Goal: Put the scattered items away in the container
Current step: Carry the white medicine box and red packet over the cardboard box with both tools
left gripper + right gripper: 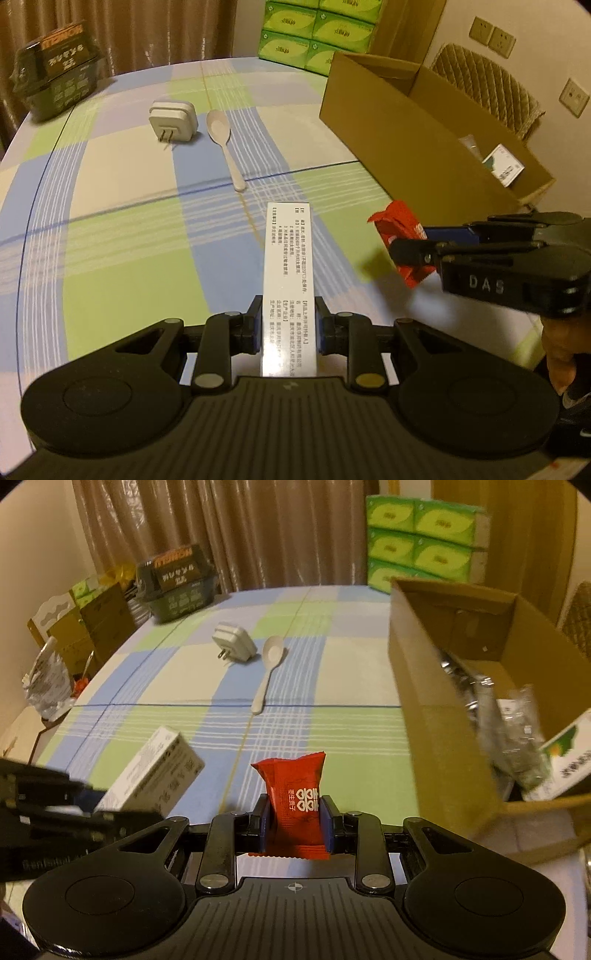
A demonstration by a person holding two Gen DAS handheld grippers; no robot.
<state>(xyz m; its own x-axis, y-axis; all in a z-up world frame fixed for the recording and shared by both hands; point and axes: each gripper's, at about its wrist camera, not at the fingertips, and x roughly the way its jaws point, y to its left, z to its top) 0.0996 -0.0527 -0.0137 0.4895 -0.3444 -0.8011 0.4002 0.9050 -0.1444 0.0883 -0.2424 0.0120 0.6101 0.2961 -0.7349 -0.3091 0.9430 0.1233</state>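
Note:
My left gripper [289, 325] is shut on a long white printed box [290, 266], held above the checked tablecloth; the same white box [155, 771] shows at the lower left of the right wrist view. A red snack packet [295, 797] stands upright between the pads of my right gripper [295, 823], which is shut on it. From the left wrist view the red packet [400, 229] and right gripper [410, 245] hang at the right, near the open cardboard box [391, 147]. On the cloth lie a white plug adapter [173, 120] and a pale spoon [225, 144].
The cardboard box [443, 709] holds a green-and-white carton [565, 760] and clear wrapping [517, 738]. A dark instant-noodle bowl [55, 81] stands at the far left table edge. Green tissue packs [421, 542] are stacked behind. Boxes and a chair crowd the left side.

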